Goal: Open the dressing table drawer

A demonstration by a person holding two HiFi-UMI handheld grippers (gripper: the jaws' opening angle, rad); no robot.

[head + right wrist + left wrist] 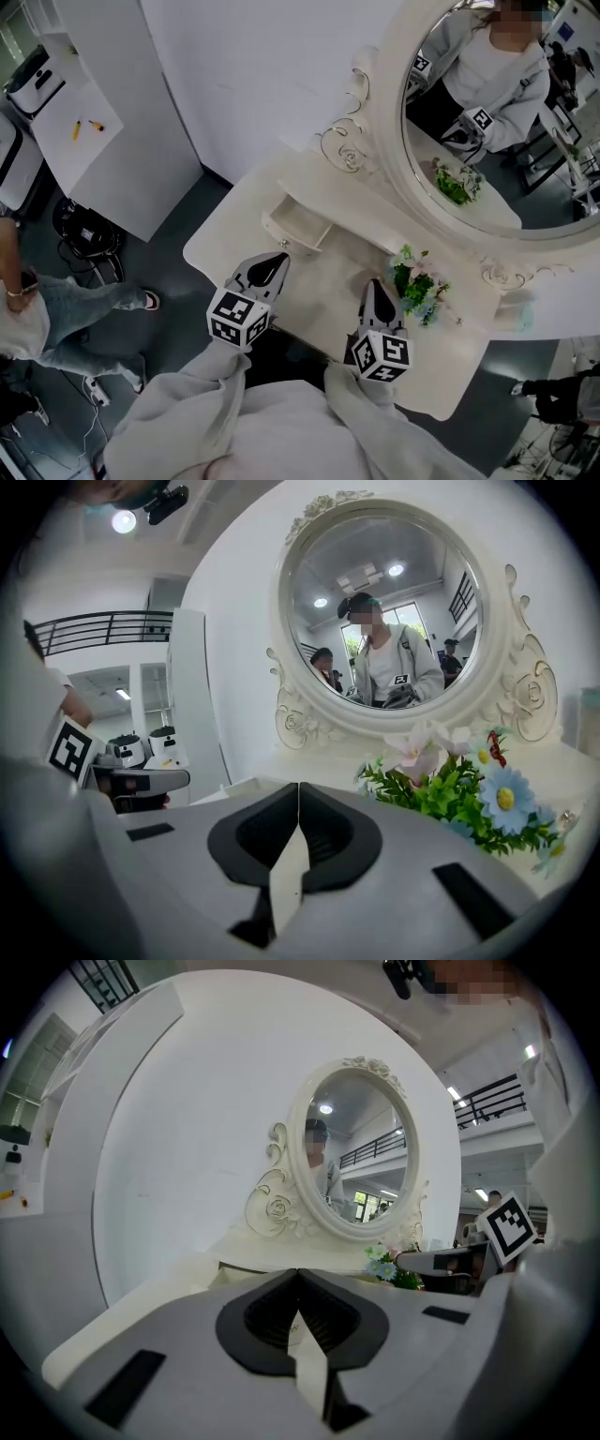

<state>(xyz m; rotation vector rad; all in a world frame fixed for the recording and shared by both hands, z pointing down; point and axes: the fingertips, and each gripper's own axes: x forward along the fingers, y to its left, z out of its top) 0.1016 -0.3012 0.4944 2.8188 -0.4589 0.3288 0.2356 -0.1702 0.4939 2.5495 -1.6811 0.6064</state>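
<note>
The cream dressing table carries a small drawer under the mirror's left side; it stands pulled out, its inside showing. My left gripper hovers just in front of the drawer, a little apart from it, jaws shut with nothing between them. In the left gripper view the gripper has its pads closed together, and the drawer peeks over them. My right gripper hangs over the tabletop beside the flowers, also shut and empty. The right gripper view shows the gripper with its jaws meeting.
A big oval mirror with carved scrolls rises at the table's back. A bunch of artificial flowers stands right of the right gripper. A white cabinet stands to the left, with a person's legs and cables on the floor.
</note>
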